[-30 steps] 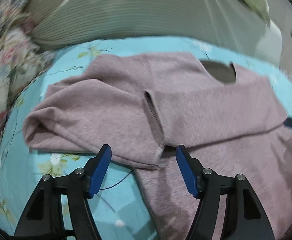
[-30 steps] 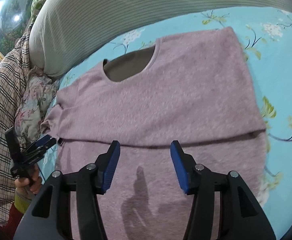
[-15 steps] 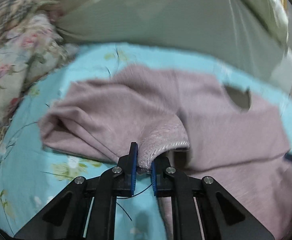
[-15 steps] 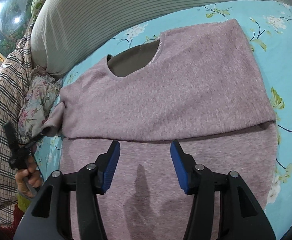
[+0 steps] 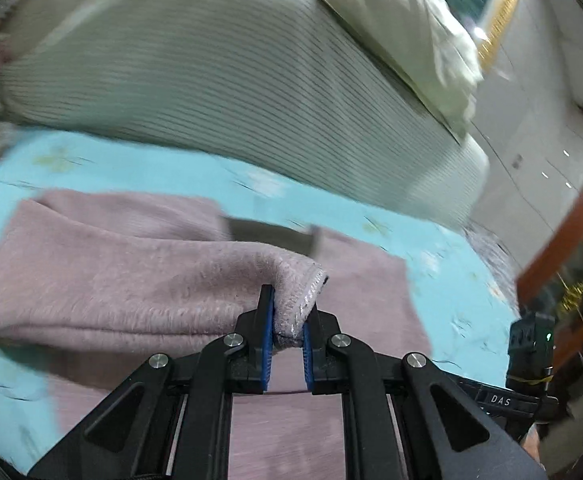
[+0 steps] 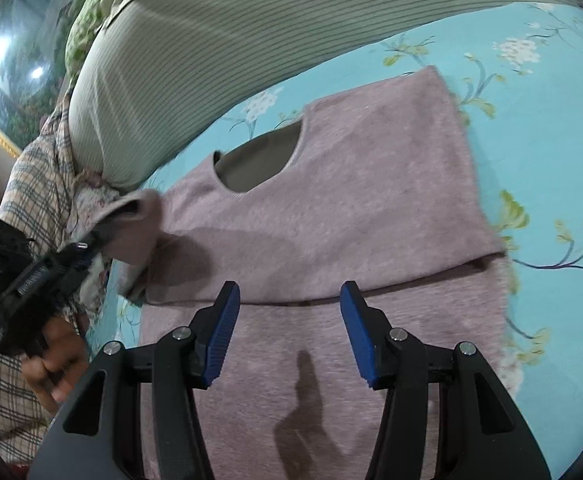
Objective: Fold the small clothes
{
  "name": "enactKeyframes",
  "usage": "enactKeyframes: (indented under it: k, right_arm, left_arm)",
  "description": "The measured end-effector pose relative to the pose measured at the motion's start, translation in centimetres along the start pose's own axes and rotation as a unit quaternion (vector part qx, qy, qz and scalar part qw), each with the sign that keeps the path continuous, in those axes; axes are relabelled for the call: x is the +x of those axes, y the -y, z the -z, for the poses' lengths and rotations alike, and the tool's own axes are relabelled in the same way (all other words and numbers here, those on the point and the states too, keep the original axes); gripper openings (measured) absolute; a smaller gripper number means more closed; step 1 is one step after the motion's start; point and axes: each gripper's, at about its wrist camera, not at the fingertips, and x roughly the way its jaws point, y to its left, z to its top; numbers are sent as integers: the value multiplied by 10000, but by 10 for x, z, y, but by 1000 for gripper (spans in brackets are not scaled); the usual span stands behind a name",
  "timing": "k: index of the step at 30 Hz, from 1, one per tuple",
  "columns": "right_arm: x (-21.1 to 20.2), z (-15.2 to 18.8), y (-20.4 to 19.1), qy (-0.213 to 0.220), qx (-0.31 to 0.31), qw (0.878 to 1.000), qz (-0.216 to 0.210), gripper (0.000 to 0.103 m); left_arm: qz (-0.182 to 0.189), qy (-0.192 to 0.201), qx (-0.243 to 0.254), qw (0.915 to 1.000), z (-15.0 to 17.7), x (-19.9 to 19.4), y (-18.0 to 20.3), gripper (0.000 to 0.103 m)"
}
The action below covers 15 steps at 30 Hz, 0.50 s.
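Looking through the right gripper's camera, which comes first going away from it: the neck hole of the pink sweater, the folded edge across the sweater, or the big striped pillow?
From the right gripper, nearest first:
1. Folded edge, running crosswise just beyond the fingertips.
2. Neck hole, farther up the pink sweater, slightly left.
3. Striped pillow, past the sweater at the top of the bed.

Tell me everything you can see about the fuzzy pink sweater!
The sweater is dusty pink, soft and fleecy-looking, with a scooped neck hole showing a grey-brown inside. It lies spread on the blue flowery bedsheet, its right sleeve side already folded across the body, leaving a straight edge. The left hand-held gripper is shut on the other sleeve's cuff, lifting it off the bed. The right hand-held gripper hangs open above the lower part, not gripping it.
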Motion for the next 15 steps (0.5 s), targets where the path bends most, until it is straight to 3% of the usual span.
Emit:
enactKeyframes:
  k: [4, 8, 10, 12, 15]
  right_arm:
    - [-2, -4, 14, 67, 187, 9998, 22, 54]
    - [4, -7, 18, 14, 243, 9997, -5, 54]
    - [9, -8, 16, -33, 218, 9997, -43, 54]
    - [17, -10, 10, -105, 169, 9997, -109, 54]
    - [34, -14, -1, -234, 93, 9995, -199, 54]
  left_arm:
    - [159, -455, 175, 9987, 20, 59, 31, 12]
    - [-57, -994, 429, 9941, 45, 98, 41, 24]
    - [-54, -1107, 425, 9929, 53, 97, 38, 41]
    - [-143, -1016, 423, 9938, 59, 83, 30, 66]
    - [-350, -812, 320, 9956, 63, 50, 6, 68]
